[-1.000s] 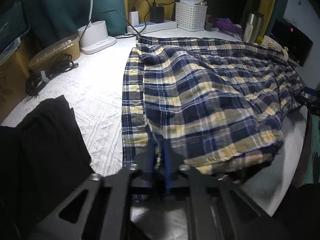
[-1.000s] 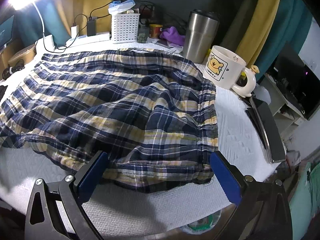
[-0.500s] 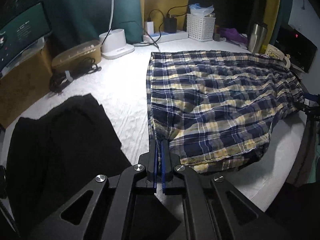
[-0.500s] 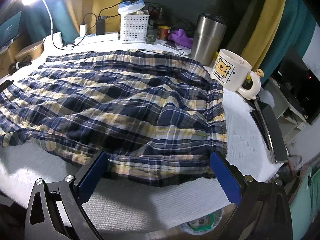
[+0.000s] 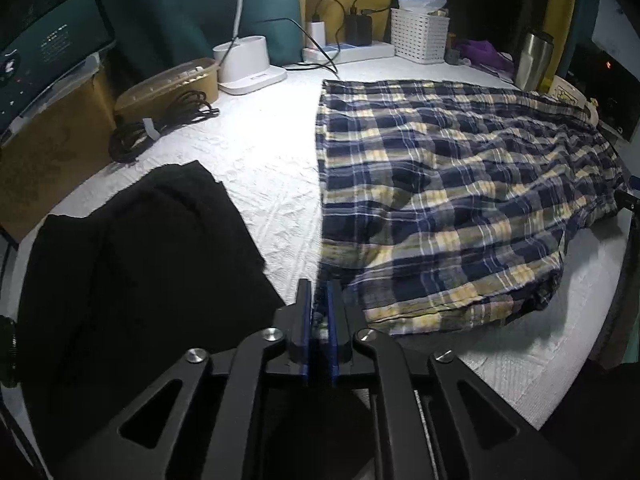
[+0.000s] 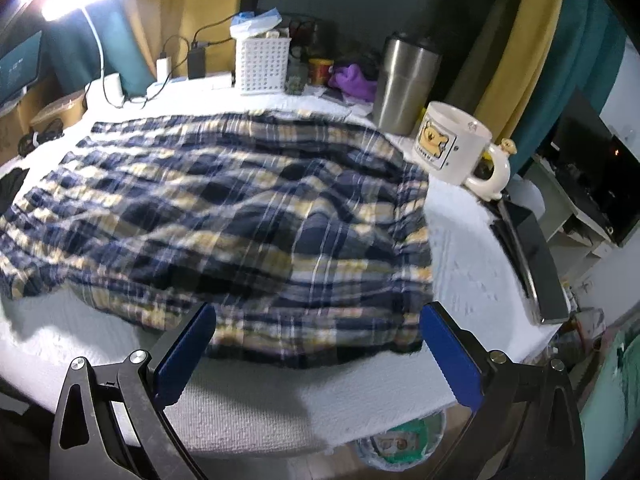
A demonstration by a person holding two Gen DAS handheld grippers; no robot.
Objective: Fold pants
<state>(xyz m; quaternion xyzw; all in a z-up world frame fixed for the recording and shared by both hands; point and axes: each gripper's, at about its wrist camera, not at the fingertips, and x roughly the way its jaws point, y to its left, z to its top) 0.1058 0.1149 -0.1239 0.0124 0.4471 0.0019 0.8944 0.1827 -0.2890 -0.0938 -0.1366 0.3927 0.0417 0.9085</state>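
The navy and yellow plaid pants (image 5: pixel 440 184) lie spread over the white table cover (image 5: pixel 272 176), folded lengthwise. My left gripper (image 5: pixel 320 312) is at their near left corner. Its jaws are opening, and a bit of the plaid hem sits loosely in the narrow gap between the blue pads (image 5: pixel 306 320). In the right wrist view the plaid pants (image 6: pixel 224 216) look blurred. My right gripper (image 6: pixel 316 344) hangs wide open just in front of their near edge by the waistband end, with nothing between its fingers.
A black garment (image 5: pixel 132 264) lies left of the pants. Behind stand a cable coil (image 5: pixel 160 128), lamp base (image 5: pixel 248 68), power strip (image 5: pixel 348 50) and white basket (image 6: pixel 262 64). A steel tumbler (image 6: pixel 404 84), bear mug (image 6: pixel 452 144) and dark tablet (image 6: pixel 528 256) crowd the right edge.
The left gripper drew the pants' corner back toward me and the cloth now lies flatter. The gap between its pads has widened. The right gripper stayed put, open.
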